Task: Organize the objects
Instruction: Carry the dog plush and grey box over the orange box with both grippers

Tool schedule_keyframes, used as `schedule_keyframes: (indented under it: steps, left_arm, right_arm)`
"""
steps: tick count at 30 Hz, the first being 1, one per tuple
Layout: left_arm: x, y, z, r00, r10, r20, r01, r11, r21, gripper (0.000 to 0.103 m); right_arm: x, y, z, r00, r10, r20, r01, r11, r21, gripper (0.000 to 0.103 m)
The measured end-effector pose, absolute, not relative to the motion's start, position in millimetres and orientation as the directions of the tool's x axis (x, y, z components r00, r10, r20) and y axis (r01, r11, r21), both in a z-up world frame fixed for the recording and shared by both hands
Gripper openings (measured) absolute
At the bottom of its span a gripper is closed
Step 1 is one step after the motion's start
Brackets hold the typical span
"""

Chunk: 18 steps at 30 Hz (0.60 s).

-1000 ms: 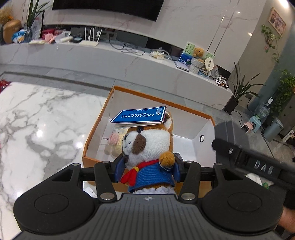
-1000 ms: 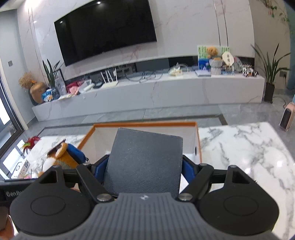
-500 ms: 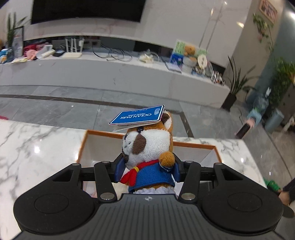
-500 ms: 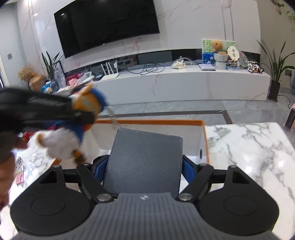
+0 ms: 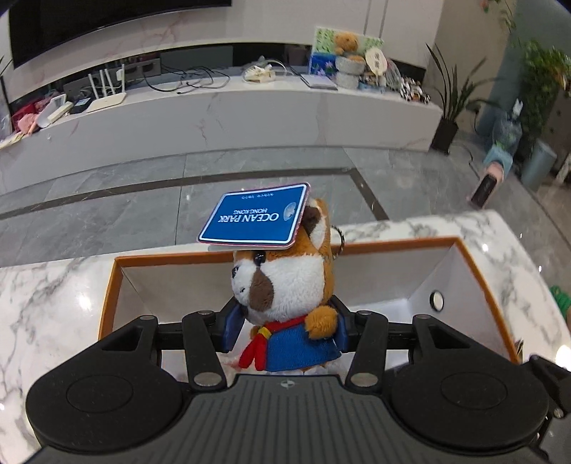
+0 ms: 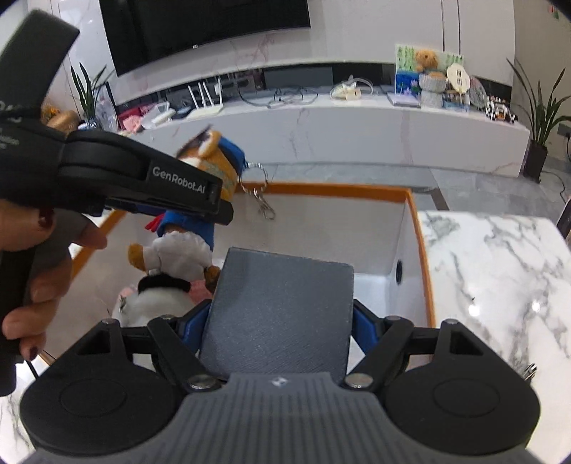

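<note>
Both hand-held grippers loaded above orange-rimmed box (image 5: pixel 474 264) on marble bench (image 6: pixel 499 250).
Left hand-held gripper (image 5: pixel 285 321) clamps tagged plush keychain (image 5: pixel 285 285); right hand-held gripper (image 6: pixel 278 321) clamps grey pad (image 6: pixel 282 307). White plush (image 6: pixel 157 303) already lies inside.

A long white marble console (image 5: pixel 221 114) runs along the far wall under a dark wall-mounted television (image 6: pixel 200 28). On it, toward the left end, stands a white router (image 5: pixel 107 96) with upright antennas; loose cables (image 5: pixel 192 80) lie near the middle. At the right end sits a small teddy bear (image 6: pixel 426 59) (propped before a green picture). A potted plant (image 6: pixel 539 117) stands on the grey tiled floor (image 5: pixel 107 210) past that end.
</note>
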State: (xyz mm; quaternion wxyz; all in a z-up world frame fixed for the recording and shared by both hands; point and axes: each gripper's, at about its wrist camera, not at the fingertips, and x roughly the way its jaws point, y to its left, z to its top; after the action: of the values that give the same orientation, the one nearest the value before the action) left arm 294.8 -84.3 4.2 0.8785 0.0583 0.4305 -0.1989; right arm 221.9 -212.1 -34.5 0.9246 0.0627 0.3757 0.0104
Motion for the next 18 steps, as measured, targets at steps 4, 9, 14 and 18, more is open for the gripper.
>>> schedule_keyframes:
  steps: [4, 9, 14, 18]
  left_arm:
    - [287, -84, 8, 0.534, -0.304, -0.789, 0.438, 0.897, -0.05, 0.056]
    - [276, -90, 7, 0.495, -0.294, -0.818, 0.494, 0.87, -0.014, 0.047]
    - [279, -97, 0, 0.47, -0.247, -0.847, 0.501, 0.865, 0.027, 0.045]
    - [289, -103, -12, 0.427, -0.199, -0.882, 0.511, 0.858, 0.054, 0.044]
  right_arm:
    - [228, -207, -37, 0.702, 0.025, -0.711, 0.031, 0.997, 0.066, 0.08]
    - [232, -202, -36, 0.701, 0.066, -0.71, -0.012, 0.997, 0.081, 0.08]
    - [236, -199, -47, 0.672, 0.058, -0.739, -0.011, 0.998, 0.069, 0.08]
    - [237, -205, -51, 0.647, 0.049, -0.761, 0.031, 0.995, 0.09, 0.079]
